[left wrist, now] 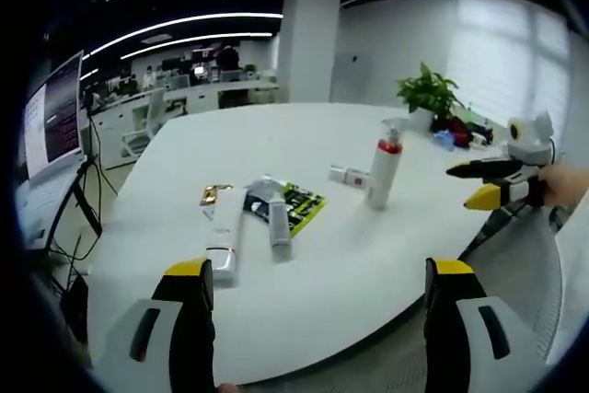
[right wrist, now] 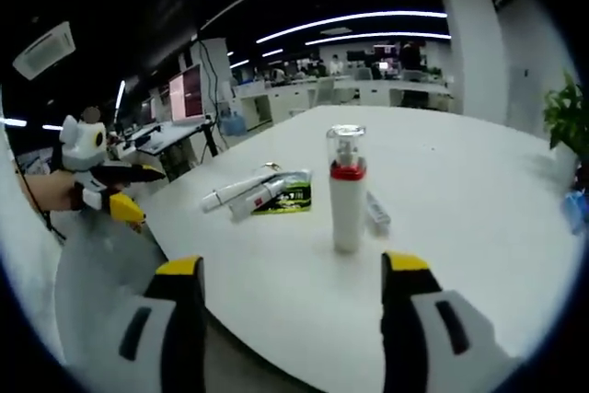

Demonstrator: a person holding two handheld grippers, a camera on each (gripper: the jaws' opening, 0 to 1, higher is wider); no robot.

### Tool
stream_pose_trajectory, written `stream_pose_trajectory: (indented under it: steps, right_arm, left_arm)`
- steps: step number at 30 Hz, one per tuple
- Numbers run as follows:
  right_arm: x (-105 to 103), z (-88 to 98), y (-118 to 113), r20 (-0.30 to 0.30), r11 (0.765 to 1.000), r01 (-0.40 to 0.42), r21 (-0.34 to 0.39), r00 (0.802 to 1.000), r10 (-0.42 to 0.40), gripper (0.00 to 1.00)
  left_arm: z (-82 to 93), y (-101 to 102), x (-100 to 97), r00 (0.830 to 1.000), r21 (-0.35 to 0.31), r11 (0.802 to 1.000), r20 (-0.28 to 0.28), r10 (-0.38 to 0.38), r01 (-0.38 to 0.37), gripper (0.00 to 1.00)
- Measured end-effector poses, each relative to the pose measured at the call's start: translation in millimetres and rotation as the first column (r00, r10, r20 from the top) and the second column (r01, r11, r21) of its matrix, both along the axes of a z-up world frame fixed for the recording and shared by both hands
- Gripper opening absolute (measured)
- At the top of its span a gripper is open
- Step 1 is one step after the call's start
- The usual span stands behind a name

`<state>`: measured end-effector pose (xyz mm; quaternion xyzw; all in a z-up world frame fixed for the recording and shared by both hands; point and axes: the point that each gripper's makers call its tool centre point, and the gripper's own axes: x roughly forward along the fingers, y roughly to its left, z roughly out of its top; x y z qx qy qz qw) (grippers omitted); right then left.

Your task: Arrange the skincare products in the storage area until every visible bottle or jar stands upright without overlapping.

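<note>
A tall white bottle (left wrist: pixel 382 170) (right wrist: pixel 347 192) with a red band and clear cap stands upright on the white table (left wrist: pixel 276 135) (right wrist: pixel 460 190). A small white bottle (left wrist: pixel 347 175) (right wrist: pixel 377 213) lies on its side just behind it. Two white tubes (left wrist: pixel 224 244) (left wrist: pixel 279 223) (right wrist: pixel 235 194) lie flat, the second resting on a green-black sachet (left wrist: pixel 302 205) (right wrist: pixel 291 196). My left gripper (left wrist: pixel 317 273) (right wrist: pixel 143 192) and right gripper (right wrist: pixel 293 269) (left wrist: pixel 465 183) both hover open and empty off the table's near edge, apart from every product.
A small gold packet (left wrist: pixel 216 194) lies beside the tubes. A potted plant (left wrist: pixel 428 94) (right wrist: pixel 566 117) and small clutter sit at the table's far end. Monitors (left wrist: pixel 51 117) and office desks stand beyond the table.
</note>
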<state>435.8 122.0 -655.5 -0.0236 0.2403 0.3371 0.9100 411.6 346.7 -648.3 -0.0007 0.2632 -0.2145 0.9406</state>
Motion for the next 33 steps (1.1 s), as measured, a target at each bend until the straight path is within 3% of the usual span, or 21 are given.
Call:
stream_pose_trajectory:
  steps: [12, 20, 24, 33]
  right_arm:
    - [1, -4.9, -2, -0.020, 1.000, 0.006, 0.000, 1.000, -0.006, 0.80]
    - [4, -4.0, -6, -0.026, 0.999, 0.030, 0.024, 0.999, -0.029, 0.80]
    - [4, -3.8, -6, -0.023, 0.999, 0.027, 0.019, 0.999, -0.026, 0.80]
    - [7, -1.8, -6, -0.027, 0.999, 0.033, 0.023, 0.999, -0.032, 0.81]
  left_arm:
    - [-3.4, -2, -0.8, 1.000, -0.002, 1.000, -0.031, -0.004, 0.004, 0.94]
    - [-8.1, 0, 3.0, 0.995, -0.061, 0.998, -0.101, 0.007, -0.013, 0.97]
    - [-9.7, 3, 10.3, 0.995, -0.014, 1.000, -0.098, -0.007, 0.005, 0.97]
    - [-13.0, 13, 35.6, 0.993, 0.021, 0.999, -0.116, -0.021, 0.023, 0.97]
